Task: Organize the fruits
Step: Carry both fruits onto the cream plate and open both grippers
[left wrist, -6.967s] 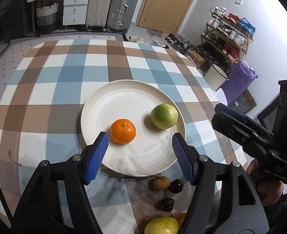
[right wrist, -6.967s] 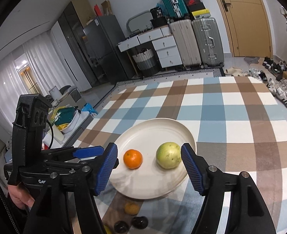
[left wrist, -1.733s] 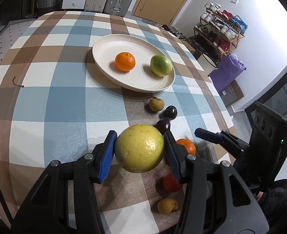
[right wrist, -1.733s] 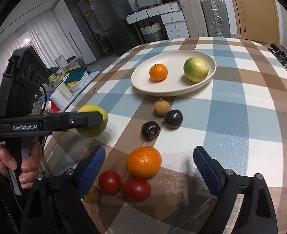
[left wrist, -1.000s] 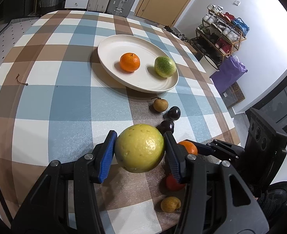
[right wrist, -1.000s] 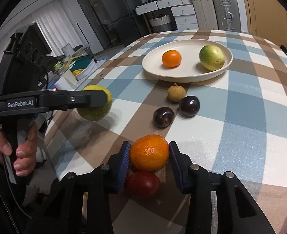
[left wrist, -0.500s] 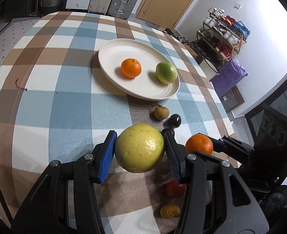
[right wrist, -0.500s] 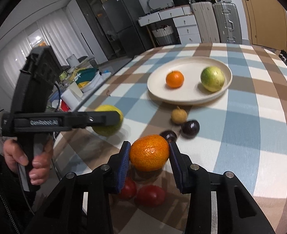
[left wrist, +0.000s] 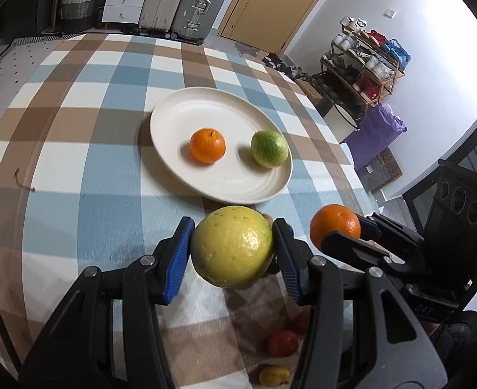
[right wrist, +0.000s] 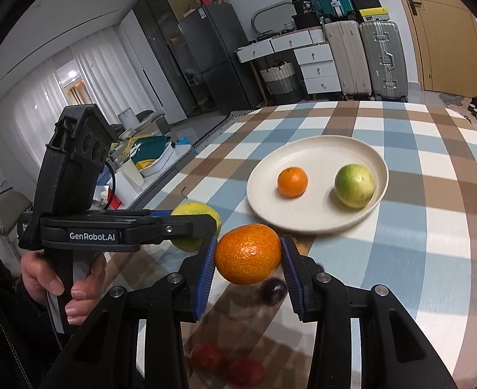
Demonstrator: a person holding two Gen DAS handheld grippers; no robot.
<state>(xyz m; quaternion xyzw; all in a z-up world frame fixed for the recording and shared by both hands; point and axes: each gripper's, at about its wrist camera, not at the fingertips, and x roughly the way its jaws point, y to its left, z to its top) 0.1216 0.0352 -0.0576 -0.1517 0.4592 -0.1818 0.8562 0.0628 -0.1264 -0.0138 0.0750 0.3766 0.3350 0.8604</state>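
Our left hand-held gripper (left wrist: 233, 253) clamps a yellow-green citrus (left wrist: 232, 246), our right hand-held gripper (right wrist: 248, 256) an orange (right wrist: 248, 253); we hold both above the counter (left wrist: 76, 168), short of the plate (left wrist: 186, 110), ready for placing.

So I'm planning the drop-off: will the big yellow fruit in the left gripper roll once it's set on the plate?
Probably: the yellow fruit looks round, and the plate is shallow. Setting it beside the green fruit may stop it.

Cream plate (left wrist: 173, 123) on blue-brown checked tablecloth (left wrist: 76, 149)
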